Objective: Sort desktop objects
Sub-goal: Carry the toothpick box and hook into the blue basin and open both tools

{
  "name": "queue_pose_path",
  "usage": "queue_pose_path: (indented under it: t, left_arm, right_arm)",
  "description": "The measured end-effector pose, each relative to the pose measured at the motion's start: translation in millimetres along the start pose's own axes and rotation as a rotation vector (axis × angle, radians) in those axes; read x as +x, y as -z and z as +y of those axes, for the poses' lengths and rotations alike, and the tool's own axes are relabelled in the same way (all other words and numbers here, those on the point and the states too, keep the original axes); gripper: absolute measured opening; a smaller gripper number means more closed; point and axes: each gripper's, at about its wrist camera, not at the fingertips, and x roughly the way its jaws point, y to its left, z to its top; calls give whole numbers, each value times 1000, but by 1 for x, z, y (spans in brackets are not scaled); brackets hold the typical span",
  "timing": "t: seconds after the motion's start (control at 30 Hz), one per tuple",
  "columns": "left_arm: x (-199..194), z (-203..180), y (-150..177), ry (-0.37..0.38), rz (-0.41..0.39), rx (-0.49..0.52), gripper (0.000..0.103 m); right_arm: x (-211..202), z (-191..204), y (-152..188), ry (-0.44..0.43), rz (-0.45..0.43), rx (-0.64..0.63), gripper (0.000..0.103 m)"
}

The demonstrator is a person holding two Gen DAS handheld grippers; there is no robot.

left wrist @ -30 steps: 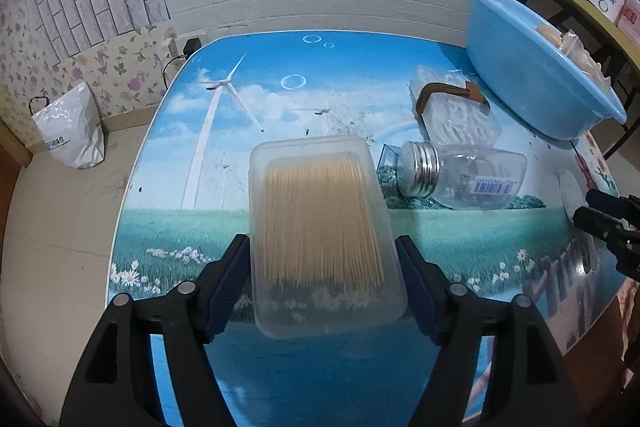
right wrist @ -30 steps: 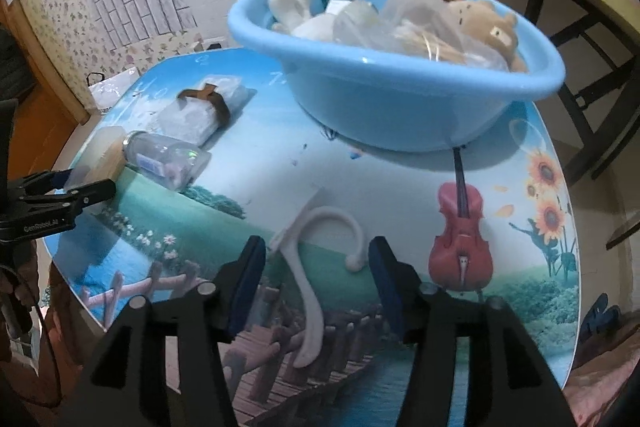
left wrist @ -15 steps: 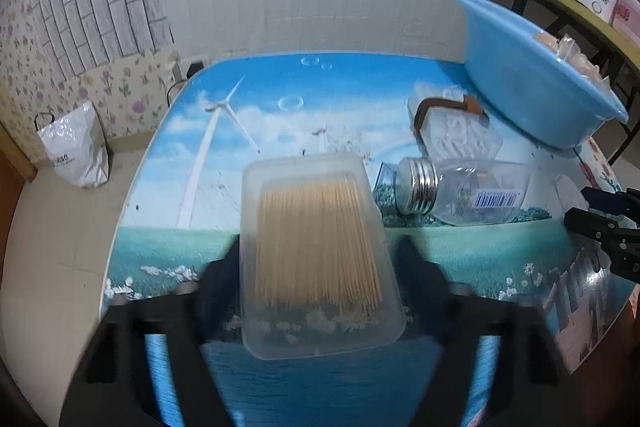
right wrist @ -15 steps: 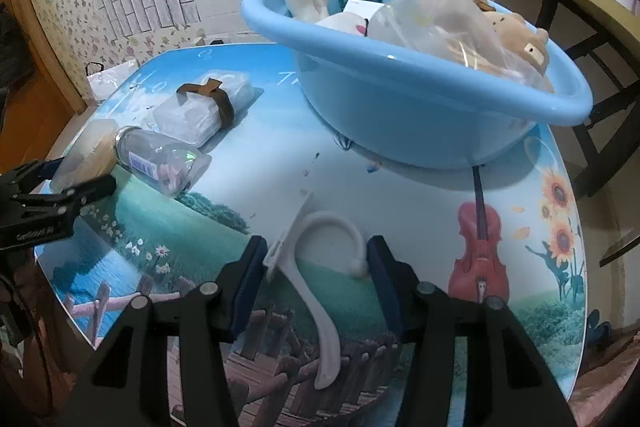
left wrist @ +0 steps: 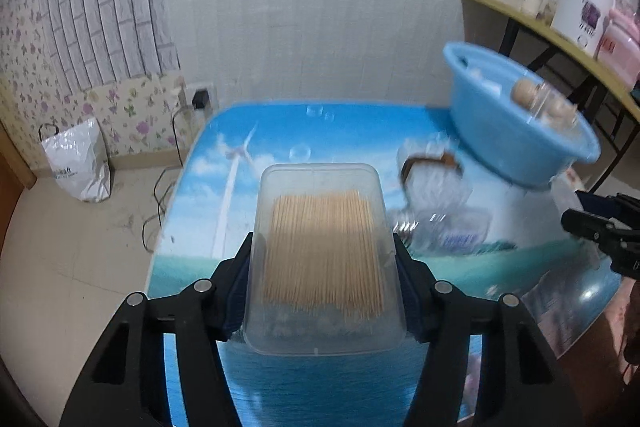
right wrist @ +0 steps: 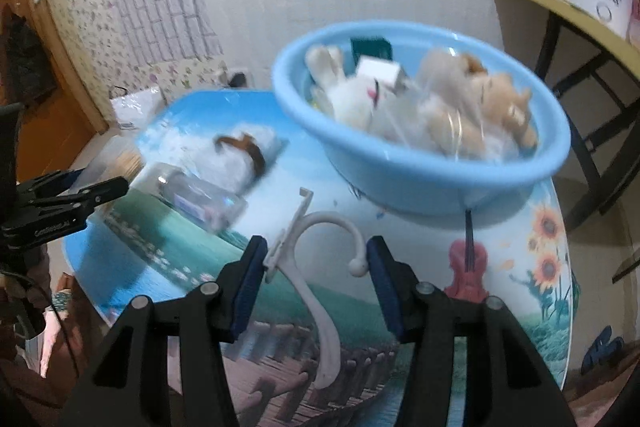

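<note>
My left gripper [left wrist: 322,277] is shut on a clear plastic box of toothpicks [left wrist: 322,259] and holds it above the printed table [left wrist: 280,155]. My right gripper [right wrist: 316,283] is shut on a white plastic hook [right wrist: 316,267], held off the table. The blue basin [right wrist: 420,171] with soft toys and packets stands at the table's far right; it also shows in the left wrist view [left wrist: 516,119]. The left gripper and the box appear at the left of the right wrist view [right wrist: 64,203].
A clear bottle with a metal cap [right wrist: 200,199] lies on the table beside a clear pack with a brown strap [right wrist: 244,151]. A wooden shelf [left wrist: 560,35] with containers stands at the right. A white bag [left wrist: 76,163] sits on the floor by the wall.
Both grippers have risen. The toothpick box and the white hook have come up off the table with them, and the views have tilted up toward the wall.
</note>
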Motion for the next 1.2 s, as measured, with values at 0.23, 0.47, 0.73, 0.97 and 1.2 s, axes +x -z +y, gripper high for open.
queue_pose_path:
  t: [0.23, 0.47, 0.73, 0.97, 1.2]
  left_arm:
    - [-26, -18, -24, 38, -77, 27, 61]
    - [-30, -43, -52, 85, -124, 66, 61]
    - [-13, -88, -86, 152, -151, 124, 61]
    - [11, -127, -115, 211, -152, 181, 61]
    - [36, -167, -140, 267, -148, 236, 61]
  right_arm:
    - [-25, 7, -18, -67, -59, -10, 51]
    - [-34, 1, -38, -60, -88, -3, 51]
    - [-32, -35, -68, -20, -141, 29, 51]
    - [-17, -71, -90, 11, -152, 62, 51]
    - [-4, -101, -113, 48, -176, 74, 51]
